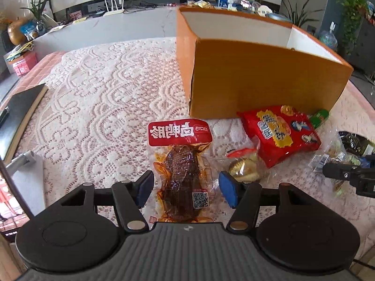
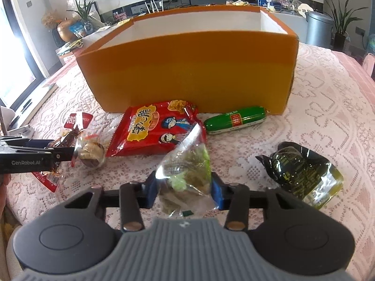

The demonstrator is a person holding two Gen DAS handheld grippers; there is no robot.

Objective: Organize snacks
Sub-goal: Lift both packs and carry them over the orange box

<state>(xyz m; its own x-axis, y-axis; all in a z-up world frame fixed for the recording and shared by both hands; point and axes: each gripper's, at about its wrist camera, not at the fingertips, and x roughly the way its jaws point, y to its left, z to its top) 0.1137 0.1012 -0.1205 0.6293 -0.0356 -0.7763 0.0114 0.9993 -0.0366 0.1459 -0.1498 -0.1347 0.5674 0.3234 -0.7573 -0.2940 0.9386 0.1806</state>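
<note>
Left gripper [image 1: 186,188] straddles a clear duck-meat pack [image 1: 181,171] with a red header; blue pads sit just beside its edges, a gap showing on the right, so not clamped. Right gripper [image 2: 184,187] has its pads pressed on a clear packet of greenish snack [image 2: 187,166], gripped. Surface: white lace cloth [image 1: 98,98] over a pink table; living room behind with a TV, router, potted plants, grey bin. Orange box [image 2: 187,70], open top, white inside, stands at the back; all snacks lie in front of it. Red chip bag [image 2: 154,128] touches the box front, green sausage [image 2: 234,119] beside it, gold-wrapped round snack [image 2: 91,154] left of the bag, dark green pouch [image 2: 302,171] front-right, apart.
</note>
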